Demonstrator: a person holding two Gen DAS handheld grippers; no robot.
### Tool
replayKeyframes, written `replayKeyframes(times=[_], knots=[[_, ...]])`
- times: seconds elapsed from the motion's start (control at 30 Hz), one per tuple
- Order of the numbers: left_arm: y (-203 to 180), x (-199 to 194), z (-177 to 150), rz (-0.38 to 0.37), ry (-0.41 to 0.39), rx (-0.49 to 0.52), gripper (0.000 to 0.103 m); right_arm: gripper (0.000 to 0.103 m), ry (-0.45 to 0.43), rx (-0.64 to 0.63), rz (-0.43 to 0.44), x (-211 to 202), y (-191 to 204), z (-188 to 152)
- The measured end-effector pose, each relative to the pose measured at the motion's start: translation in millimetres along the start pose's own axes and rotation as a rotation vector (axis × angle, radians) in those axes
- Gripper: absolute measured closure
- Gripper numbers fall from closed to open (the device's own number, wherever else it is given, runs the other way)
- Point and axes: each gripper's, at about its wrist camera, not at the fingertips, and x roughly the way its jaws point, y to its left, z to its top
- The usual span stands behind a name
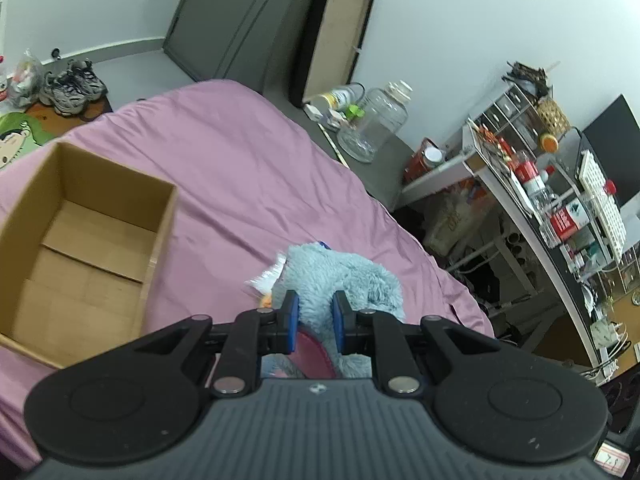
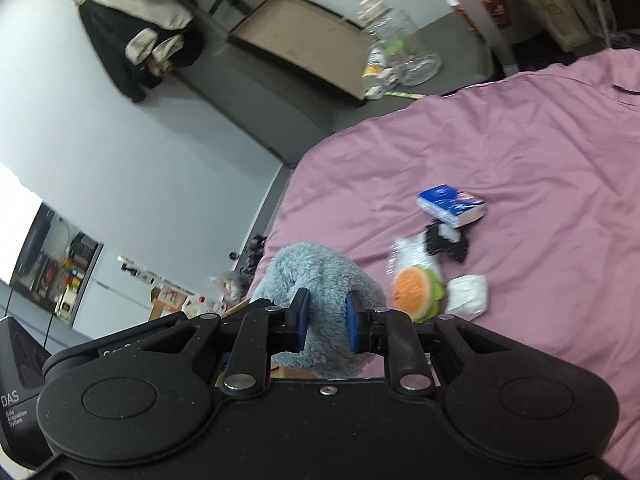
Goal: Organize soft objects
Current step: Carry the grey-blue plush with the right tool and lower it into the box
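Cardboard box empty — sorting barely begun.
Both the left gripper and the right gripper are clenched on the blue plush toy above the pink bedsheet; a burger plush, tissue pack, black sock and white packet lie beyond — all unboxed.

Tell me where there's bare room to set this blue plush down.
Free: inside the cardboard box, and the pink sheet between box and blue plush. Crowded: right of the plush, where burger toy, white packet, black item and tissue pack cluster.
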Motion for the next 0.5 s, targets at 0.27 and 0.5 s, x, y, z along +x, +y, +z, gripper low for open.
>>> replayKeyframes(times=[0.27, 0.5], knots=[[32.2, -22.9, 9.9, 0.012, -0.028, -0.014, 0.086, 0.085, -0.004, -0.047, 0.027, 10.4, 35.1, -23.6], [67.6, -35.5, 17.8, 0.024, -0.042, -0.036, 0.086, 0.085, 0.016, -0.071, 0.050, 30.9, 61.6, -43.6]])
